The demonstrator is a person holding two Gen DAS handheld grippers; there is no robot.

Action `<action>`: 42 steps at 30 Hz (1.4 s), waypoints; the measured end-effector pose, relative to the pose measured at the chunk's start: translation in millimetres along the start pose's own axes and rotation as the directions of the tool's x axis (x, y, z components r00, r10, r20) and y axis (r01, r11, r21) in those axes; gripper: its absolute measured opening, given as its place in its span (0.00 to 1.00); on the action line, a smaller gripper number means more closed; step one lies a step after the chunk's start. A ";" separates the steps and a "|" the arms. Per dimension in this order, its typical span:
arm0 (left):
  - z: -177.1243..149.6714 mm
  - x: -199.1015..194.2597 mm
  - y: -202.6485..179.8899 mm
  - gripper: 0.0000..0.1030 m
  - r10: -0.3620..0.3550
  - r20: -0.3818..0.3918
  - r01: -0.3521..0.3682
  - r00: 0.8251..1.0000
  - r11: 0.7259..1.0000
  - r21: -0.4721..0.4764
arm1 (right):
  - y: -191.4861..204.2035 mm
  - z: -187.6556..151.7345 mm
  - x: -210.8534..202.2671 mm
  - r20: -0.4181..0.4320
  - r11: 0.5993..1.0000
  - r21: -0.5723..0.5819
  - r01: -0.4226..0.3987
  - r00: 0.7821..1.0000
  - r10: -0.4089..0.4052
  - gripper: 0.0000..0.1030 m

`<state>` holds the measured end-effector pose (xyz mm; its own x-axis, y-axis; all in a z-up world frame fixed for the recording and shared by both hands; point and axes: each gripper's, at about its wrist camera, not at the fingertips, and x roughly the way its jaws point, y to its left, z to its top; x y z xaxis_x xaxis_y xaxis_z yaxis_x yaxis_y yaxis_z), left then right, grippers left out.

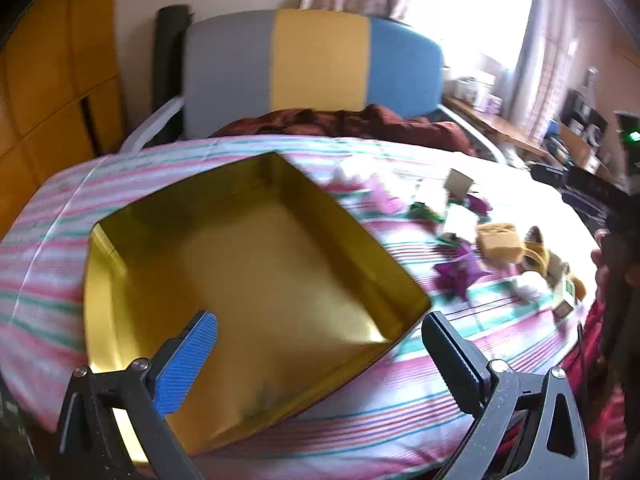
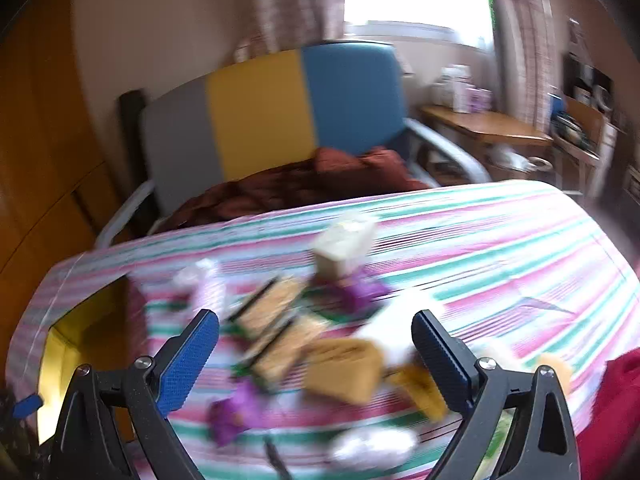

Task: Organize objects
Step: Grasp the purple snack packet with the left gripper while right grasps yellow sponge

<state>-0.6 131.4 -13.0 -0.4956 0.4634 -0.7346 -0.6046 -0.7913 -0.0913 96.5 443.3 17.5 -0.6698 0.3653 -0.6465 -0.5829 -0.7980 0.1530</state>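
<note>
A gold square tin (image 1: 132, 220) lies empty on the striped cloth, and my left gripper (image 1: 320, 344) hangs open over its near corner with nothing between the fingers. To the tin's right a scatter of small things lies on the cloth: a yellow block (image 1: 500, 242), purple bits (image 1: 460, 272) and small cards (image 1: 458, 184). In the blurred right wrist view my right gripper (image 2: 316, 344) stands open above that scatter, over two tan packs with black edges (image 2: 276, 328), a yellow block (image 2: 344, 372), a pale box (image 2: 344, 250) and a purple piece (image 2: 232, 412). The tin (image 2: 60, 356) shows at the left.
The striped cloth (image 1: 400, 416) covers a table. Behind it a chair with a grey, yellow and blue back (image 1: 316, 64) holds a dark red blanket (image 1: 360, 120). A wooden desk with clutter (image 2: 484, 128) stands at the right by a bright window. A red sleeve (image 2: 620, 412) shows at right.
</note>
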 end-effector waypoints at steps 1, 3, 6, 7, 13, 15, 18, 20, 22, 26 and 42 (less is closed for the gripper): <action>3.2 2.3 -7.9 1.00 -0.008 0.003 0.008 1.000 1.000 0.029 | -11.2 3.3 2.5 -0.003 1.000 0.019 0.011 1.000 -0.011 0.96; 8.7 5.6 -20.0 1.00 -0.030 0.011 0.030 0.999 0.997 0.066 | -34.3 6.4 7.9 -0.007 0.998 0.057 0.022 1.000 -0.022 0.96; 19.4 11.4 -40.4 1.00 -0.086 0.009 0.085 0.996 0.988 0.126 | -60.9 2.2 13.8 -0.009 0.994 0.110 0.014 1.000 -0.013 0.96; 22.9 15.6 -48.4 1.00 -0.093 -0.002 0.092 0.996 0.985 0.147 | -68.9 -0.9 16.6 -0.013 0.990 0.142 0.001 1.000 0.000 0.96; 38.1 49.1 -95.9 1.00 -0.114 -0.086 0.133 0.990 0.954 0.268 | -88.5 -4.4 20.9 -0.022 0.963 0.263 -0.065 0.997 0.073 0.96; 38.8 57.6 -111.2 1.00 -0.095 -0.082 0.117 0.992 0.933 0.339 | -89.3 -5.4 22.3 -0.030 0.955 0.284 -0.087 0.995 0.100 0.96; 40.9 78.5 -130.0 0.99 -0.103 -0.158 0.161 0.982 0.895 0.416 | -89.2 -5.6 21.4 -0.025 0.950 0.291 -0.112 0.992 0.124 0.96; 43.7 91.1 -138.4 0.99 -0.092 -0.175 0.162 0.980 0.881 0.444 | -86.5 -5.3 20.9 -0.023 0.950 0.282 -0.131 0.989 0.143 0.96; 46.1 105.3 -145.4 0.93 -0.086 -0.207 0.177 0.974 0.865 0.469 | -84.3 -5.0 21.4 -0.024 0.951 0.274 -0.142 0.988 0.154 0.96; 48.2 128.3 -153.5 0.82 -0.090 -0.265 0.214 0.960 0.847 0.486 | -82.8 -5.1 23.4 -0.032 0.949 0.273 -0.157 0.985 0.172 0.96; 40.6 129.7 -149.3 0.33 -0.220 -0.278 0.313 0.935 0.881 0.355 | -71.9 -6.6 31.7 -0.080 0.960 0.230 -0.159 0.980 0.182 0.96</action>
<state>0.0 325.8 -67.3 -0.1566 0.4967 -0.8537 -0.9090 -0.4105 -0.0720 120.2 509.1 -18.9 -0.7257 0.1748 -0.6655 -0.5588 -0.7140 0.4218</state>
